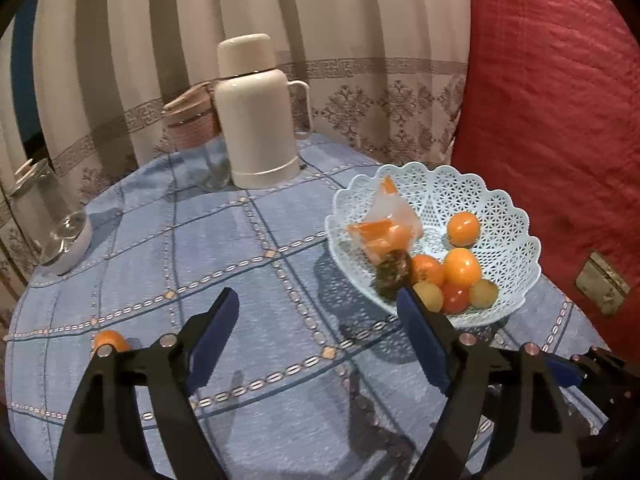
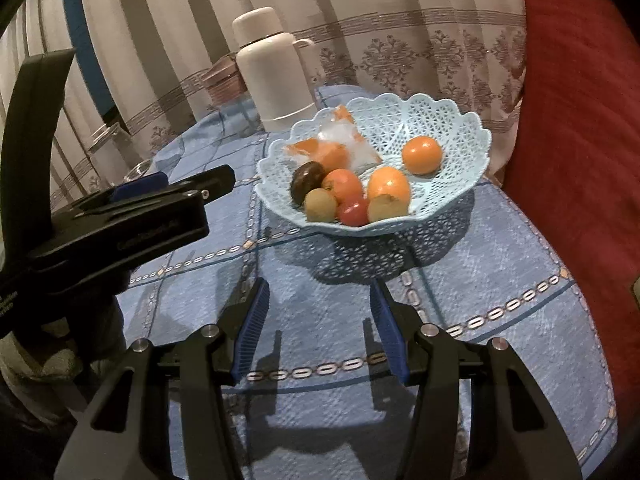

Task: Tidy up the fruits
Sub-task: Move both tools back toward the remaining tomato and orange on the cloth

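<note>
So rn both grippers are empty and hovering over the blue checked tablecloth (image 1: 256, 264), pointed down at an angle. The left gripper (image 1: 316, 320) has its jaws spread wide w/ nothing between them, and its right-side finger sits just at the near rim of the lacy blue basket (image 1: 516, 216), which is ahead and to the right of it. The dark fruit (image 1: 394, 274) lies right past that fingertip, inside the basket at its near edge, so my guess is it's been dropped off there, but that's a guess. The right gripper (image 2: 316, 320) has its jaws partly apart, nothing pinched, w/ the basket straight ahead of it and a bit of bare cloth between. In that view the left tool shows up off to its left as a big black clamp. The basket holds most of the haul: three orange fruits (image 2: 422, 155), two yellowish ones (image 2: 320, 205), a small red one (image 2: 353, 211), the dark one, plus a plastic bag of orange pieces (image 2: 332, 148) at the back. One lone orange fruit (image 1: 110, 340) sits on the cloth just beside the left gripper's left finger, partly hidden behind it, so prob that's the next pickup imo. The white thermos (image 1: 256, 112) and a glass (image 1: 48, 216) stand further ahead, out of the way.
</note>
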### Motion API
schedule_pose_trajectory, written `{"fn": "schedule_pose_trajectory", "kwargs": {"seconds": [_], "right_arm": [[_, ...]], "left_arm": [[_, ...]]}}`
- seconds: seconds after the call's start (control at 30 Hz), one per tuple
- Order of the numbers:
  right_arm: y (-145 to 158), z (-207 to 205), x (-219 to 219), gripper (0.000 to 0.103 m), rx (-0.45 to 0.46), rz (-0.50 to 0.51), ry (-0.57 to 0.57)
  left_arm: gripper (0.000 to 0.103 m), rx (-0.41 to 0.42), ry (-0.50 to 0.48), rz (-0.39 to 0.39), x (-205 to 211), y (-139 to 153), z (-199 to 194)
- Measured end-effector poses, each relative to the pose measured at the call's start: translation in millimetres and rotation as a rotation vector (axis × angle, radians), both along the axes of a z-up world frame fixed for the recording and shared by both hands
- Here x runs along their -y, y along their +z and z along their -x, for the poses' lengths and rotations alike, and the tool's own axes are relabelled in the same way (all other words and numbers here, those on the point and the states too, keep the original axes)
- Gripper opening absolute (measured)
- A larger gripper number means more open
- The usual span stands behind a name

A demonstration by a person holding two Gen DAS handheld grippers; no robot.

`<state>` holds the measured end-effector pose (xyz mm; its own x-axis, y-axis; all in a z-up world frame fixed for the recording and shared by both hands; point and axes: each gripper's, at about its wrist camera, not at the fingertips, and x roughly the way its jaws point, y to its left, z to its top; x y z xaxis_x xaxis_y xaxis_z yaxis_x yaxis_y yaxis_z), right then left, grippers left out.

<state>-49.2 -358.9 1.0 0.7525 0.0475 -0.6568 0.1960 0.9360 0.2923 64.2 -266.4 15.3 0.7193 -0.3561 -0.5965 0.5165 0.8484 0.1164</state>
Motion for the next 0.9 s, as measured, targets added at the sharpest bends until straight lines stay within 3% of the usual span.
{"fn": "schedule_pose_trajectory", "kwargs": {"seconds": [0.27,0.9], "right_arm": [[0.8,-5.4,-25.4,0.055,-0.013,0.002,0.027],[-0.9,-26.5,-90.8,0.054,-0.054,0.043,0.129]], "left_arm": [[0.081,-0.018,0.074,0.039,-46.9,-0.6,-3.8],[0.081,-0.095,0.369,0.114,-194.8,-26.6,-44.0]]}}
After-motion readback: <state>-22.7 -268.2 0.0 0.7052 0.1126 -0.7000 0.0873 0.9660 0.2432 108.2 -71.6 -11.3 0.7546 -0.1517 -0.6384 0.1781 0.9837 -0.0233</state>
